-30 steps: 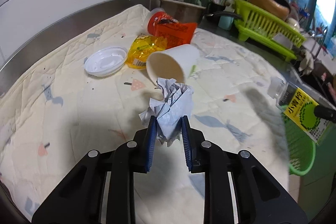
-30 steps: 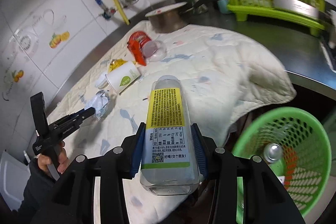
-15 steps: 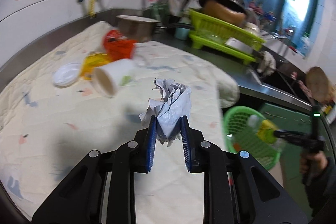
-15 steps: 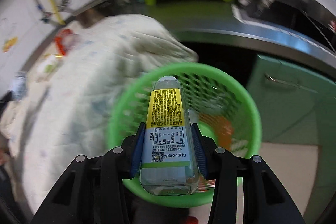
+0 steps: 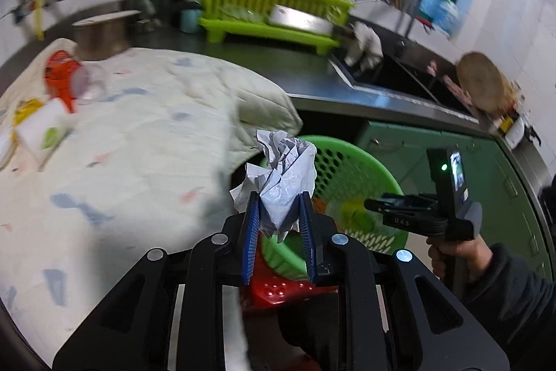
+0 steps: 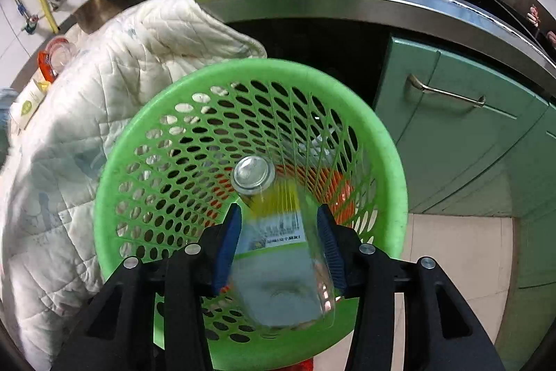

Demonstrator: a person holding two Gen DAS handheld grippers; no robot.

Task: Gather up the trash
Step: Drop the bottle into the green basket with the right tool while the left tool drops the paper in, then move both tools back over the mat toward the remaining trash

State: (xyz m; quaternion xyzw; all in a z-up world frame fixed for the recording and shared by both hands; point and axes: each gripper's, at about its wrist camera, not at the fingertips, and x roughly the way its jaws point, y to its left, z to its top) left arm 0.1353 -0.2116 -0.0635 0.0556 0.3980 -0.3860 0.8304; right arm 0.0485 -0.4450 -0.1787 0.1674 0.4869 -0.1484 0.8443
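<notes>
My left gripper (image 5: 279,207) is shut on a crumpled white paper ball (image 5: 283,176) and holds it in the air just off the counter edge, above the near rim of the green mesh basket (image 5: 351,169). My right gripper (image 6: 279,221) stands open over the same basket (image 6: 139,141). The clear bottle with the yellow label (image 6: 274,232) is blurred between the spread fingers and drops into the basket. The right gripper also shows in the left wrist view (image 5: 371,204), over the basket.
A quilted white cloth (image 5: 121,134) covers the counter, with a paper cup (image 5: 41,131), a red wrapper (image 5: 60,75) and a yellow wrapper (image 5: 26,106) at its far left. A lime dish rack (image 5: 271,9) and a sink stand behind. Green cabinet doors (image 6: 462,127) are beside the basket.
My right gripper has opened and let go of the bottle, which falls into the basket. My left gripper has swung right with the paper ball, from over the cloth to the basket's edge.
</notes>
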